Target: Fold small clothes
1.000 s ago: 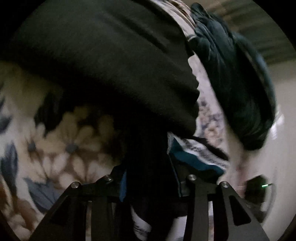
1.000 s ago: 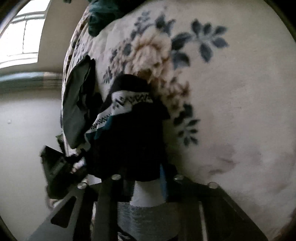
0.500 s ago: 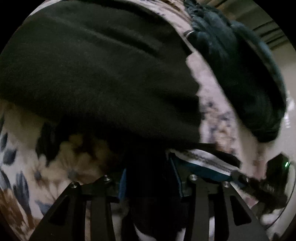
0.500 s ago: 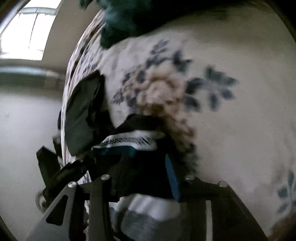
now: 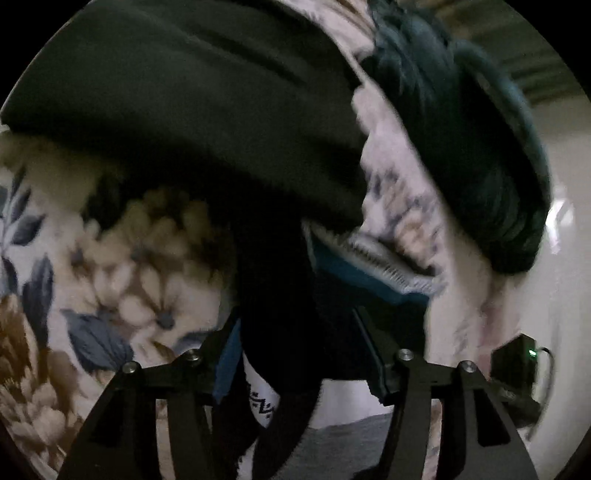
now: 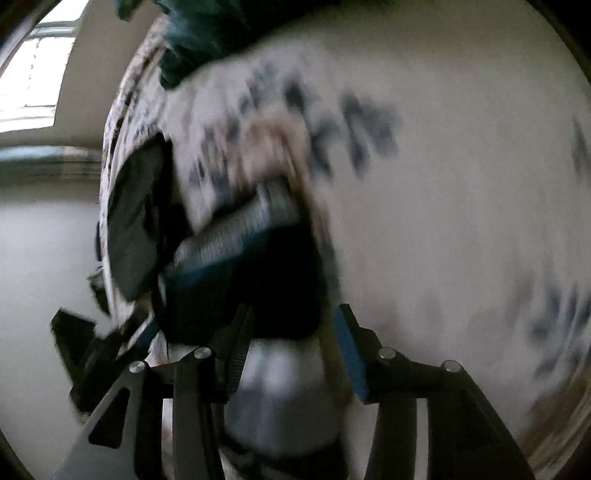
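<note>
A small black garment with a white patterned, teal-edged waistband (image 5: 373, 262) lies bunched on a floral blanket (image 5: 122, 273). My left gripper (image 5: 299, 354) has its fingers on either side of the black cloth (image 5: 277, 314), shut on it. In the right wrist view the same garment (image 6: 258, 288) sits between the fingers of my right gripper (image 6: 288, 328), whose jaws stand apart around the cloth; the view is blurred. The waistband (image 6: 243, 225) stretches up and to the left from there.
A large black garment (image 5: 192, 96) lies spread on the blanket beyond my left gripper. A dark teal fleecy garment (image 5: 465, 133) lies at the far right, also in the right wrist view (image 6: 207, 33). The blanket's edge (image 6: 118, 155), a pale wall and a window are at left.
The right gripper's jaws have widened around the garment. The waistband has swung and stretched out. Both views shifted; the right one is now blurred by motion.
</note>
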Motion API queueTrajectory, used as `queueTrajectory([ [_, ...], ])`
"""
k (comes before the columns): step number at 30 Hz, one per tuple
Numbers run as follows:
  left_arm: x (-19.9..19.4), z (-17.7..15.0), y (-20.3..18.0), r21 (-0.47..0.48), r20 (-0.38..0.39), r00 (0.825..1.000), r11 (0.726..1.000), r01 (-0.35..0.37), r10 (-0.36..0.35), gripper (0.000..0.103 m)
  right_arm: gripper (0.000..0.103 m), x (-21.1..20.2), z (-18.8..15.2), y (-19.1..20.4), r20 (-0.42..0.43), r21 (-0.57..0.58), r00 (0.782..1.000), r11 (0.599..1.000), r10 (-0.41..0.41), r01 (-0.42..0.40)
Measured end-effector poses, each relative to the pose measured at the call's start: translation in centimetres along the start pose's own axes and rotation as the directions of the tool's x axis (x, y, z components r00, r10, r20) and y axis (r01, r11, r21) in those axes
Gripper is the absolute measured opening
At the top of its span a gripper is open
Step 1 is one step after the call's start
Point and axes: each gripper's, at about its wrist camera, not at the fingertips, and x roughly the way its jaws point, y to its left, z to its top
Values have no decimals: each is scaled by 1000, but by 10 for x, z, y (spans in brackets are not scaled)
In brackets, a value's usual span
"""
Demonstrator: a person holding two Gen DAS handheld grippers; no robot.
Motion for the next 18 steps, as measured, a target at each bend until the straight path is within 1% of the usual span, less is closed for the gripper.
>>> queueTrajectory([
  [1,6,-3,-4,35,16,999,999,-29,28,21,48,12,-12,-6,-35,26,999,999,29,-28],
  [3,11,-4,-6,91,37,997,993,-76,72,19,47,33,-29,-14,-69,72,995,995,77,-72],
  [4,12,-3,-3,98,49,996,992,-80,76,17,29,39,-35,-17,-60,85,993,991,106,-101],
  [5,13,-1,0,92,49,996,993,-78,73,17,21,43,-38,-16,-37,73,995,993,90,-88],
  [7,17,1,8,90,40,996,993,-83,80,17,17,38,-40,-16,8,64,999,997,33,-33],
  [9,19,2,11,95,32,997,992,-79,76,17,15,36,-38,-19,34,93,999,996,12,-15],
  [10,19,3,10,99,28,996,992,-81,79,17,15,35,-36,-17,41,83,999,997,-6,2],
  [11,17,3,8,96,29,997,992,-79,77,17,15,36,-35,-11,34,46,999,999,-27,25],
  [12,13,4,8,88,21,997,994,-71,69,21,15,36,-34,-7,25,20,999,999,-36,35],
  [14,4,3,10,25,-1,1000,999,-28,28,26,18,30,-33,-5,13,7,999,999,-38,38],
  [15,-2,1,9,4,2,1000,1000,5,-5,33,23,28,-33,-3,-7,9,1000,1000,-30,30],
  [16,-9,-4,7,-5,7,999,999,32,-32,44,34,22,-30,-7,-21,12,999,1000,-29,29],
  [17,-17,-10,5,-5,18,999,999,41,-41,50,41,18,-32,-5,-33,15,999,1000,-21,21],
  [18,-20,-15,2,3,25,999,999,47,-47,55,53,12,-33,-7,-32,16,999,1000,-9,9],
])
